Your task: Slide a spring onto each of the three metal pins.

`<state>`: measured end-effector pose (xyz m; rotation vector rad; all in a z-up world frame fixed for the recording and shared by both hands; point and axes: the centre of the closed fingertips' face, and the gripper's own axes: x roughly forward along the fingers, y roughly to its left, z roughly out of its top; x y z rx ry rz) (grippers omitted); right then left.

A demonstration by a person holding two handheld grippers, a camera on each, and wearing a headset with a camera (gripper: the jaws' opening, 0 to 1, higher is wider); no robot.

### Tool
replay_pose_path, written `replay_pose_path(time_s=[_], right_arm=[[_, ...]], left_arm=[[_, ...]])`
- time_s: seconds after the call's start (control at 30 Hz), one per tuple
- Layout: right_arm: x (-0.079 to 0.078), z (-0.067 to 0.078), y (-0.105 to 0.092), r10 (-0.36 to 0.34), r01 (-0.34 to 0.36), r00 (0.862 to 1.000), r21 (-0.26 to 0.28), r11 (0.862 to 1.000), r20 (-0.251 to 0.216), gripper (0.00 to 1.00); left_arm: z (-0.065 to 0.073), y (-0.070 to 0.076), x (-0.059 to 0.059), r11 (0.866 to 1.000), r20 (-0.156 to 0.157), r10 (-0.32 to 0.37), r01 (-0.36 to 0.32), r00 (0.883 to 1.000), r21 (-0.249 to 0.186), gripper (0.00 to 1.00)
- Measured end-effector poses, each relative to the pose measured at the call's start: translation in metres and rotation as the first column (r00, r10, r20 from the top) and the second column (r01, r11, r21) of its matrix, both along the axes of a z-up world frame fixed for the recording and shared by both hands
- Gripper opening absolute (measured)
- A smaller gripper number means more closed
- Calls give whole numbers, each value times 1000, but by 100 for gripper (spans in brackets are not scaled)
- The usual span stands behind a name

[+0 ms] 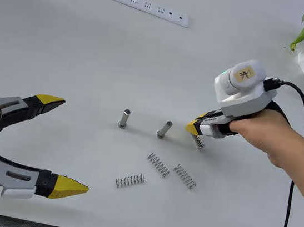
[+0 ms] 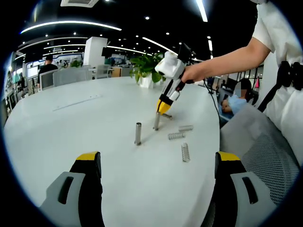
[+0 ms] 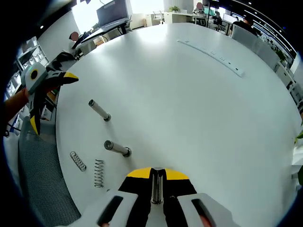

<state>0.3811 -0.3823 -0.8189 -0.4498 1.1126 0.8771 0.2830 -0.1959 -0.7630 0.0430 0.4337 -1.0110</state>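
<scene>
Right gripper [image 1: 195, 131]: jaws clamped on one pin [image 3: 157, 185], pin held lengthwise between jaws, lower end poking out toward desk [image 1: 92, 55]. Other two pins [image 1: 124, 118] stand nearby. Three springs [image 1: 158, 165] lie loose on desk. Left gripper [image 1: 74, 143]: jaws wide apart, well clear.

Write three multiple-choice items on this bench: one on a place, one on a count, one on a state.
1. The power strip lies: A) beyond the standing pins; B) at the near edge; C) on the floor.
2. How many springs lie loose? A) one; B) two; C) three.
3. The right tool is: A) open, empty; B) shut on a pin; C) shut on a spring.
Key: 1 A, it sits at the far side of the table; 2 C, three lie apart, none on a pin; 3 B, its jaws clamp the third pin's shaft.
</scene>
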Motion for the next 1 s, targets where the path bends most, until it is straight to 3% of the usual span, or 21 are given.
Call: replay_pose_path(time_s=[0.4,1.0], right_arm=[[-10,14,-4,-17,16,999,30,999,28,4],[-14,23,-15,-47,42,997,73,996,62,4]], left_arm=[[2,-3,-1,1000,0,-9,9,1000,1,99],[2,-5,-4,1000,-5,-17,17,1000,1,99]])
